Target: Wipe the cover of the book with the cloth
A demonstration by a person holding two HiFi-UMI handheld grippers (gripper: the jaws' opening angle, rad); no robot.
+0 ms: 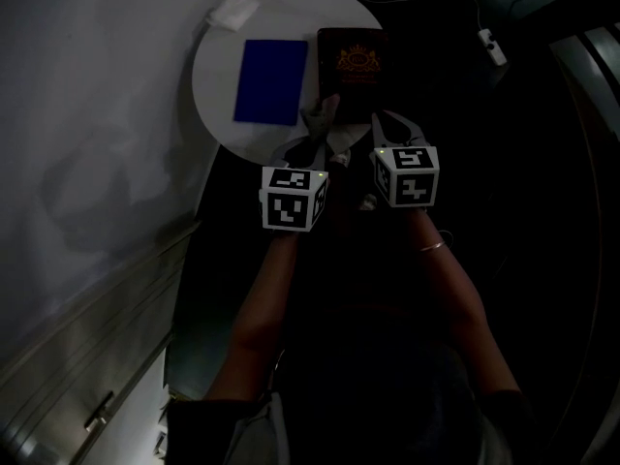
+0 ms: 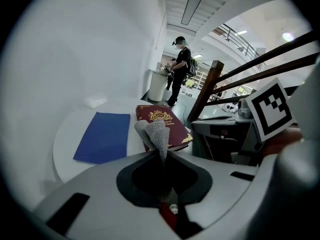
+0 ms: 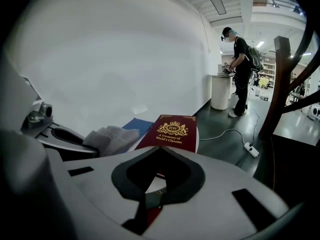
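You are looking down at a round white table (image 1: pixel 215 90), and three things are lying on its top. A blue booklet (image 1: pixel 271 81) is lying flat near the middle, and a dark red book (image 1: pixel 354 51) with a gold crest on its cover is lying just beside it on your right, reaching out to the table's right rim, with a narrow strip of white top showing between the two. A small white folded thing (image 1: pixel 232 10), too blurred to name, is sitting at the far left rim, well apart from both.
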